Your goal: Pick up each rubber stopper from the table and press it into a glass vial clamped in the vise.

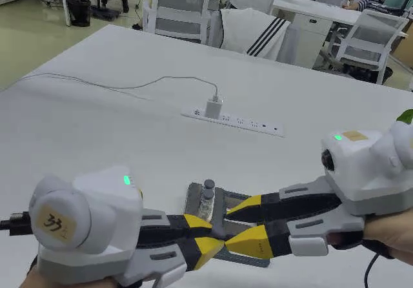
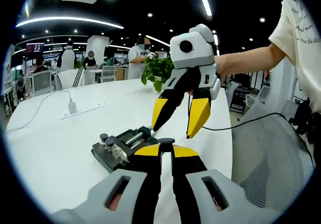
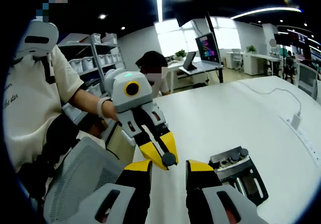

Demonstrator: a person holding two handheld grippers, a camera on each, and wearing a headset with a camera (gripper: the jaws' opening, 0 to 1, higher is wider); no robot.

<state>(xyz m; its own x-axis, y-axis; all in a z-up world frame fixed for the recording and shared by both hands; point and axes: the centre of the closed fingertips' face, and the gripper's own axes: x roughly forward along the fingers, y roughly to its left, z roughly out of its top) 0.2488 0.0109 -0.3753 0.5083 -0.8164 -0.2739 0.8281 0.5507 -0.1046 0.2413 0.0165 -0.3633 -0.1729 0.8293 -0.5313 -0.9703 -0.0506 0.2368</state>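
Note:
A small dark rubber stopper (image 2: 166, 141) is pinched between the yellow tips of my left gripper (image 2: 166, 146), which is shut on it. The same stopper (image 3: 169, 159) shows at the left gripper's tips, just ahead of my right gripper (image 3: 170, 168). The right gripper (image 2: 174, 130) is open and faces the left one tip to tip. Both grippers meet over the near end of the black vise (image 1: 200, 201), left gripper (image 1: 216, 244), right gripper (image 1: 230, 226). A glass vial (image 1: 208, 194) with a dark cap stands clamped in the vise. Two capped vials (image 3: 237, 155) show in the vise (image 3: 246, 176).
A white power strip (image 1: 235, 120) with a plugged charger and a grey cable (image 1: 97, 81) lies across the middle of the white table (image 1: 97, 139). Office chairs (image 1: 181, 7) and desks stand beyond the far edge. A grey mesh chair (image 2: 271, 148) is beside the table.

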